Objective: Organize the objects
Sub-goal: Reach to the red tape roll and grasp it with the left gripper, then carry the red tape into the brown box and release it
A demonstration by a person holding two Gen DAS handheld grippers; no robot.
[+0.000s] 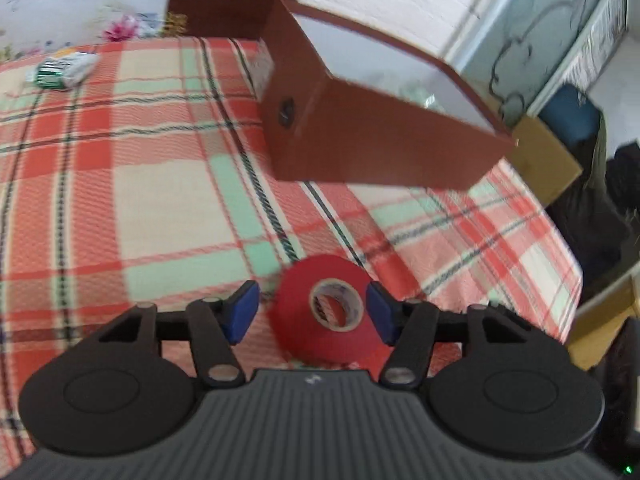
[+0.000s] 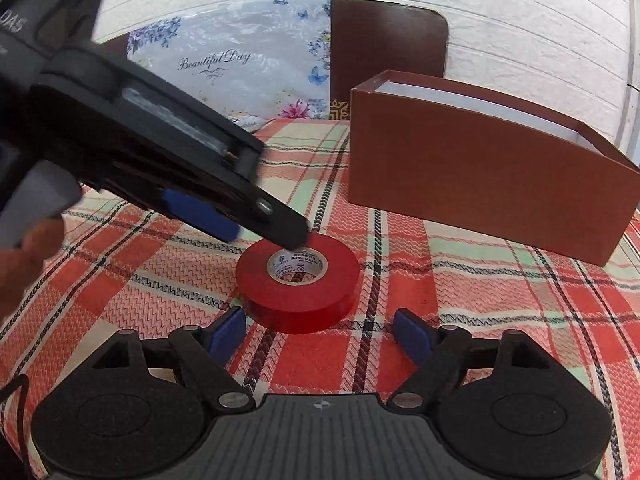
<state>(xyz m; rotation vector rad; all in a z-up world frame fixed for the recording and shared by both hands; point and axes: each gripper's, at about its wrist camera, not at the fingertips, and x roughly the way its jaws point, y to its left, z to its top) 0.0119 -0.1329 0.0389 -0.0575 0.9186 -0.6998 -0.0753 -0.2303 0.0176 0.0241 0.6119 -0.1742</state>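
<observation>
Plaid tablecloth [image 2: 460,300] with open brown box [image 2: 480,184], contents unclear; red tape roll [image 2: 298,280] between unclenched left claw [image 1: 314,312], right claw [image 2: 320,334] released.

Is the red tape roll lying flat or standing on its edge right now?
Lying flat. In the right wrist view the red tape roll rests on the checked cloth with its labelled core hole facing up, outside the brown box.

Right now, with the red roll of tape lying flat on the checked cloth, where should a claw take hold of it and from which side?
Grip the red roll of tape across its outer rim, coming from above. It lies flat with its cardboard core facing up, so the curved sides are free. The left claw already straddles it, though its pads don't look pressed on yet.
</observation>
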